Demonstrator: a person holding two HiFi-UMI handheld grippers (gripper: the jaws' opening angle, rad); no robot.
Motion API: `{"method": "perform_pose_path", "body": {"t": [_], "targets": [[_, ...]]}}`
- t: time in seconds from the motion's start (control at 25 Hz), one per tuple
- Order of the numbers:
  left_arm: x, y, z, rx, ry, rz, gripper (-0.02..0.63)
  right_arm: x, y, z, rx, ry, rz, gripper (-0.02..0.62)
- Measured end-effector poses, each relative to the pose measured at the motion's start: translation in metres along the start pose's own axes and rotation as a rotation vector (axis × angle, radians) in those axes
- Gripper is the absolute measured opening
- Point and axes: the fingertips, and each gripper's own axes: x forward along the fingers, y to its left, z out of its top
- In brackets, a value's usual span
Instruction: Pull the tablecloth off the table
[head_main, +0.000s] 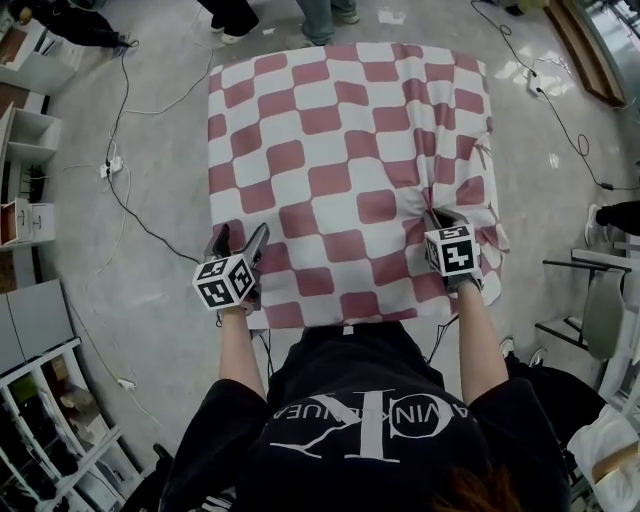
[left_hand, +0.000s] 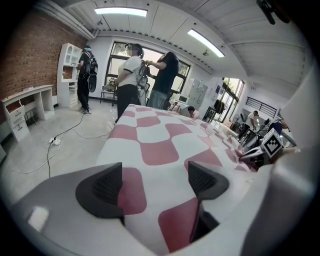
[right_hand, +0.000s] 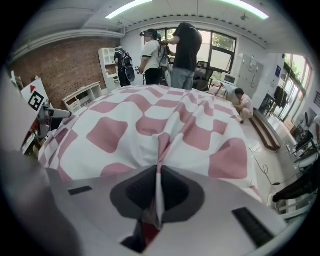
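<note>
Right hand-held gripper (right_hand: 157, 189): clamped on a pinched ridge of tablecloth (head_main: 340, 150) near the front right corner. Fold squeezed between the pads, creases fanning away from it.

Left hand-held gripper (left_hand: 157, 182): jaws wide apart, straddling the cloth at the front left corner. Pads not pressing, nothing gripped yet.

Tablecloth otherwise spread flat over the whole surface and draped over its edges, far side lying smooth.

Step in hand, as judged: securing both grips before the pull. Right side done, left pending.

Next move calls for:
- Lowering the left jaws onto the cloth, gathering a fold and closing firmly.
- Then drawing both hands back toward the body together and evenly, so the cloth slides off without twisting.

Risk noted: a pull on the right alone would likely skew and bunch the cloth.

People (head_main: 320, 20) standing just past the far edge, so best to keep the pull toward the near side.
</note>
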Motion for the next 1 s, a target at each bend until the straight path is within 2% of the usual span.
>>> {"method": "perform_pose_path", "body": {"t": [0.2,0.4,0.48,0.64,0.72,0.8,0.96,1.0], "targets": [[0.015,0.012,-0.005,-0.015,0.114,-0.021,0.436,0.002,-0.001,0.001,0.016,-0.008,0.011,0.032],[0.018,0.004,-0.012,0.082,0.234,-0.005,0.439,0.001,0.001,0.001,0.018,-0.017,0.009,0.031],[0.021,-0.006,-0.014,0.091,0.267,-0.020,0.438,0.002,0.000,0.001,0.018,-0.019,0.013,0.029],[0.026,-0.027,-0.020,0.125,0.306,-0.043,0.439,0.001,0.000,0.001,0.013,-0.020,0.018,0.028],[0.027,-0.036,-0.020,0.113,0.300,-0.048,0.438,0.001,0.001,0.002,0.011,-0.023,0.020,0.026],[0.029,-0.042,-0.022,0.131,0.305,-0.032,0.437,0.001,0.000,0.002,0.009,-0.023,0.020,0.026],[0.033,-0.050,-0.029,0.219,0.337,0.015,0.434,0.000,0.001,0.002,-0.003,-0.023,0.019,0.025],[0.034,-0.050,-0.030,0.231,0.339,0.035,0.410,-0.001,0.002,0.003,-0.009,-0.025,0.020,0.023]]}}
